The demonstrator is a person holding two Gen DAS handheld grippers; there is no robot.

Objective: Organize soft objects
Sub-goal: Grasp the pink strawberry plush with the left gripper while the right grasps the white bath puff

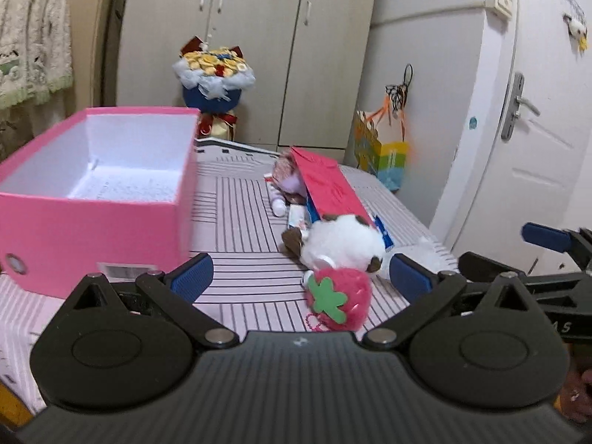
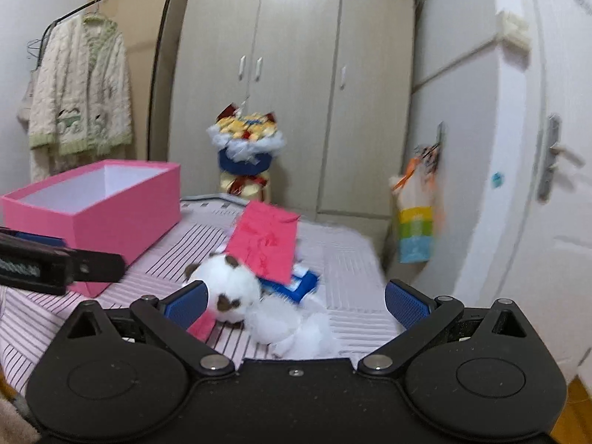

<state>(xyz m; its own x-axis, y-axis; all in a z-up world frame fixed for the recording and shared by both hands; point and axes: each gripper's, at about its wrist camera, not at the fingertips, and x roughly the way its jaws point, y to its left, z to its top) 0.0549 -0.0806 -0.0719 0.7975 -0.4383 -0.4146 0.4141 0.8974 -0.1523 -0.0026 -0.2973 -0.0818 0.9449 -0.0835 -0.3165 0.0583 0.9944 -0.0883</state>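
The strawberry plush (image 1: 338, 301) lies on the striped bedsheet (image 1: 244, 203) right between the wide-spread fingers of my left claw (image 1: 300, 277), which has hold of nothing. Just beyond it sits the white and brown plush (image 1: 342, 240), touching it, with a red envelope (image 1: 331, 187) leaning over more small toys farther back. My right claw (image 2: 295, 301) is likewise spread wide and empty, over the same white plush (image 2: 229, 285) and a fluffy white toy (image 2: 296, 329) near its base. The open pink box (image 1: 96, 192) stands at the left, a bouquet (image 1: 212, 74) far behind it by the wardrobe (image 1: 259, 37).
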